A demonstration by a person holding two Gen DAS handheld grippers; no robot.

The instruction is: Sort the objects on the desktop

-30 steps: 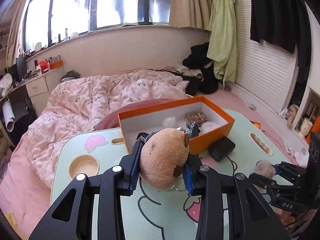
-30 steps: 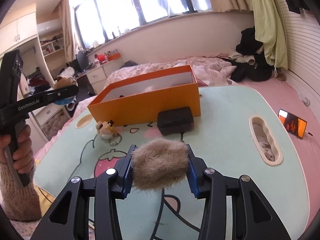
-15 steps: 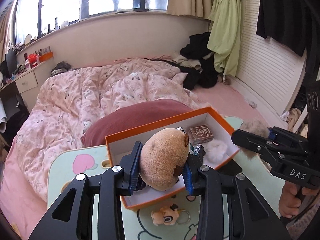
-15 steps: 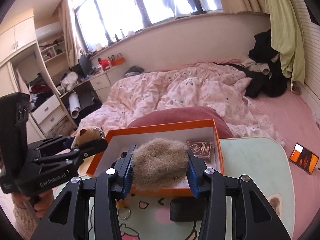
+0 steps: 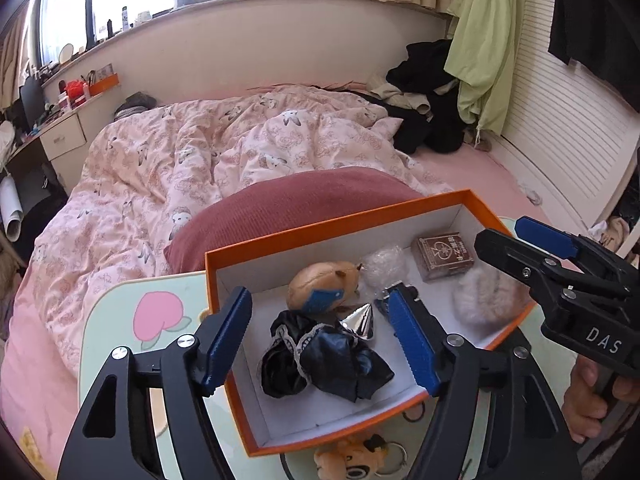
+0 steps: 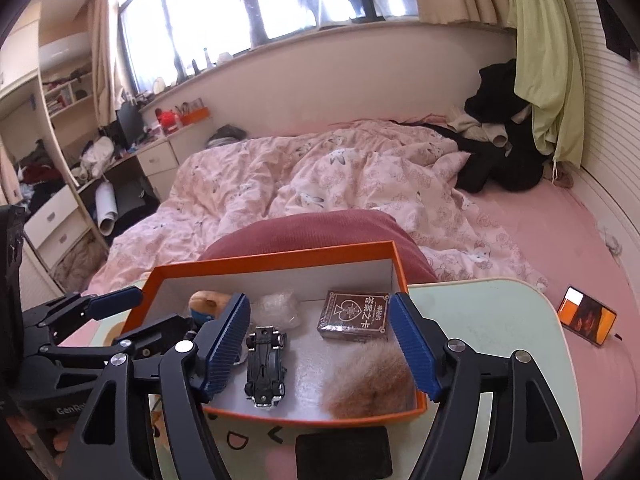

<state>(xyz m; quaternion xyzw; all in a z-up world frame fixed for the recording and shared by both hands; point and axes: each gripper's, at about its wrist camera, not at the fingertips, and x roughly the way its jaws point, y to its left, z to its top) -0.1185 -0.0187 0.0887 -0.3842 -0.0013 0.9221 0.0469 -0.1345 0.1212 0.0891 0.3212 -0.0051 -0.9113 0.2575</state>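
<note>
Nearest us, our left tongs (image 5: 320,336) and right tongs (image 6: 320,344) both hang spread wide over the orange box (image 5: 448,197), gripping nothing. On the tabletop (image 6: 500,300) just in front of the box lie a plush keychain (image 5: 352,460) and a black case (image 6: 342,454). Inside the box we see a dark cloth bundle (image 5: 324,360), a silver cone (image 5: 360,320), a black toy car (image 6: 266,366) and the brown fur ball (image 6: 368,380) against its right wall. Farther in rest the tan plush toy (image 5: 320,284), a clear wrapper (image 6: 280,308) and a card pack (image 6: 354,316). Beyond the box lie a red pillow (image 5: 288,204) and the bed's pink quilt (image 5: 192,152).
</note>
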